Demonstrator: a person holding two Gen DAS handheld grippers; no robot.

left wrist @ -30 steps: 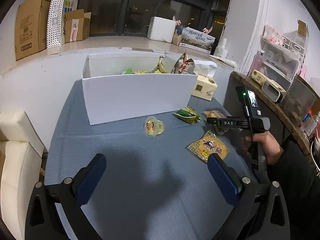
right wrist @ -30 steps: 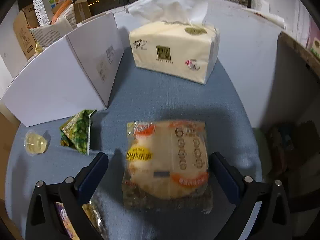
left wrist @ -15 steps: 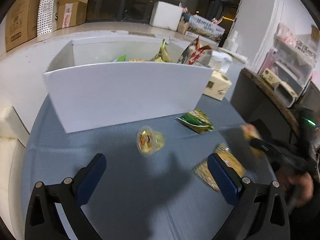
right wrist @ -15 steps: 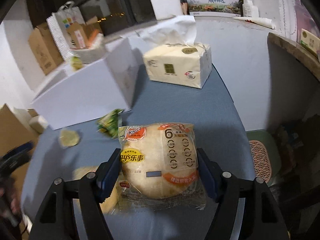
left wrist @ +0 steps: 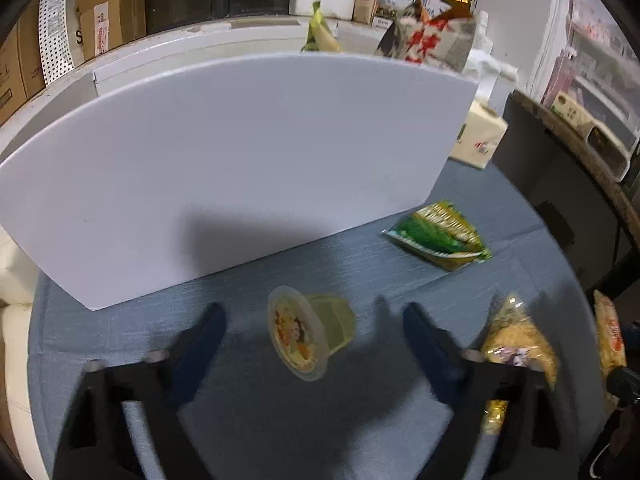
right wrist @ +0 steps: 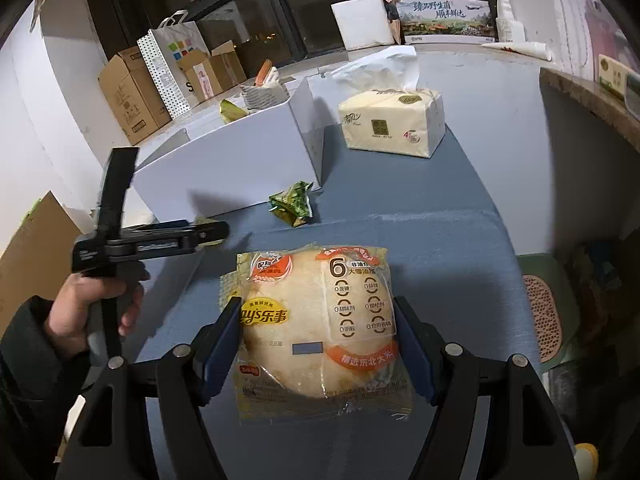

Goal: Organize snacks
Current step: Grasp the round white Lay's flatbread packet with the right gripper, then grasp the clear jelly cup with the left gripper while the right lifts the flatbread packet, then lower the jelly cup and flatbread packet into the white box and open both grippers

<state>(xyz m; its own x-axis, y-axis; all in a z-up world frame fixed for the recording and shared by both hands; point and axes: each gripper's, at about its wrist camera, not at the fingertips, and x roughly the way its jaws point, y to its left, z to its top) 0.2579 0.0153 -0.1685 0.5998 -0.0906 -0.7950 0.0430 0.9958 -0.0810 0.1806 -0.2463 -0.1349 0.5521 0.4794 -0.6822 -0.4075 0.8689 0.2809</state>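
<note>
- Left wrist view: the left gripper (left wrist: 312, 324) is spread wide, its blue fingers (left wrist: 200, 340) on both sides of a jelly cup (left wrist: 308, 334) without touching it.
- The cup lies on its side on the blue table (left wrist: 280, 420), its printed lid turned toward the camera, yellow jelly inside.
- Behind the cup stands the white box (left wrist: 240, 152), with snack bags sticking out over its far edge.
- A green packet (left wrist: 438, 236) lies to the right, near the box corner. A yellow packet (left wrist: 516, 340) lies just beside the right finger.
- Right wrist view: the right gripper (right wrist: 318, 344) is clamped on a rice cake pack (right wrist: 320, 328). Both pads press its sides.
- The pack is clear plastic with orange and yellow print and one round pale cake inside. It is in front of the table (right wrist: 420, 240).
- The tissue pack (right wrist: 394, 120) stands to the right of the box (right wrist: 224, 168); the green packet (right wrist: 292, 204) lies at the front corner of the box.
</note>
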